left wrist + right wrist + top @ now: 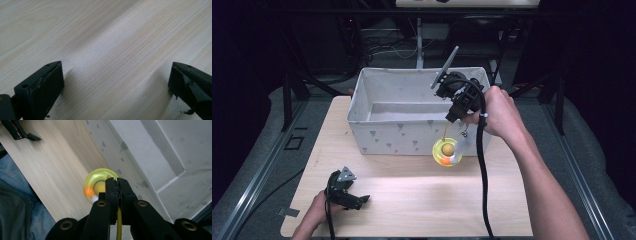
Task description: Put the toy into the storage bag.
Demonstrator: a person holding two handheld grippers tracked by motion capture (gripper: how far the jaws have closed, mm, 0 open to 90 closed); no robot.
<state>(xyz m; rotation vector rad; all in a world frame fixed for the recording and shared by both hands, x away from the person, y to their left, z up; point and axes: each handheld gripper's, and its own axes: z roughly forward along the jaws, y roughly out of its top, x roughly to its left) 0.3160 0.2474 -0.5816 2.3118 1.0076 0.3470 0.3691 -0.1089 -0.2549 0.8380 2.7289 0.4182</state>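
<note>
**Yellow ring toy hangs from the right gripper beside the fabric bin**

A translucent yellow ring toy (447,152) hangs on a thin yellow cord (444,132) just in front of the white fabric bin's (377,136) near wall, toward that wall's right end. Inside the ring sits a yellow ball (447,148), with an orange bead (445,161) at its lower edge and a pale, blurred piece beside it. In the right gripper view the ring (100,185) shows just beyond the jaw tips, slightly blurred, the orange bead (89,191) on its left side.

The right gripper (456,114) is held above the toy, over the bin's near right corner, jaws pointing down. Its jaws are pressed together in the right gripper view (117,185), and the yellow cord (119,226) runs up between them — pinched fast. The person's right hand (498,111) wraps the gripper's body, and a black cable (484,175) trails down across the table toward the near edge.

The bin is open-topped, printed with small grey triangles, and stands at the far middle of the pale wooden table (412,200).

The left gripper (359,201) lies low at the table's near left corner, held by the left hand (319,212) — well apart from the toy. In the left gripper view its jaws stand wide apart, with bare wood (112,50) between them.
</note>
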